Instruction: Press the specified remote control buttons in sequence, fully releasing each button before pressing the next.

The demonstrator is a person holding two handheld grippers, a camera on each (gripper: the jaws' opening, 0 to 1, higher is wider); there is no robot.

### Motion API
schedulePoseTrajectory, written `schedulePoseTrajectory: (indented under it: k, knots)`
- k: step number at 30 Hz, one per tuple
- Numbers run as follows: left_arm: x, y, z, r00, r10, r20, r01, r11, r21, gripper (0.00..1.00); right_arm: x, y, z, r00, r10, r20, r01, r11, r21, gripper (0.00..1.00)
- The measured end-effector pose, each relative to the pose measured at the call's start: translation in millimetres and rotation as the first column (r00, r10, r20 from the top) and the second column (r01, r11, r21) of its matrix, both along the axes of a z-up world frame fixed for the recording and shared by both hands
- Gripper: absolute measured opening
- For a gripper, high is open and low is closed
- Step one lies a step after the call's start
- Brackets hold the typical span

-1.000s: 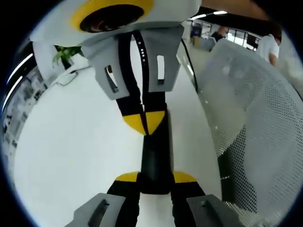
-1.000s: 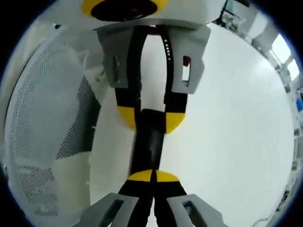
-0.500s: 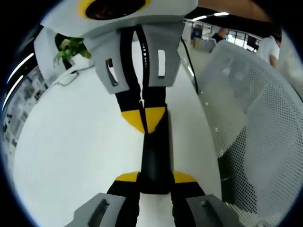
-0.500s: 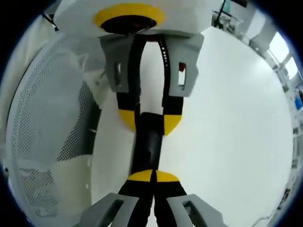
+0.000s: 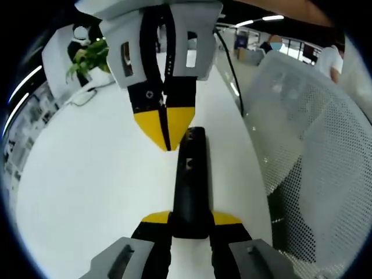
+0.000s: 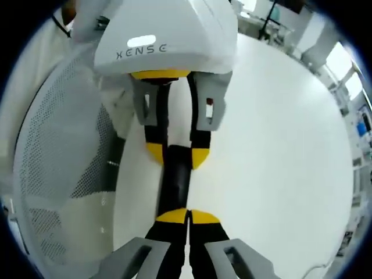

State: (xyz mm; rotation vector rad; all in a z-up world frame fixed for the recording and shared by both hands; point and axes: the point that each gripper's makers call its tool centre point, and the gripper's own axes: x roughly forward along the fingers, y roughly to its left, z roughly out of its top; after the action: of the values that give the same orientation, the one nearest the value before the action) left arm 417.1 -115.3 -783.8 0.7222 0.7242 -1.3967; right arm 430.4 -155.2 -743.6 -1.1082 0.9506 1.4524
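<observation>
Black remote control was held on the white surface.
It was gripped at one end by the left tongs; the right tongs were closed above its other end.

One black remote control lies on one white counter. Two grippers meet over it: the left gripper and the right gripper. Beside the counter stands one white mesh chair. Beyond the remote sits one green plant. Two people show past the chair.
</observation>
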Motion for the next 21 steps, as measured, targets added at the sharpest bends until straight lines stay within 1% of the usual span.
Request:
schedulePoseTrajectory:
  k: [13, 21]
  knots:
    - [-0.6, 0, -1.0, 1.000, 0.002, 0.000, -0.002, 1.000, 0.000, 0.23, -4, 2, 7.3, 1.000, 0.017, 0.014, -0.017, 1.000, -0.003, 0.00]
    - [-0.4, 0, -0.9, 1.000, 0.004, -0.001, -0.004, 1.000, -0.001, 0.23, -10, 0, -3.9, 1.000, 0.020, -0.002, -0.020, 1.000, -0.017, 0.00]
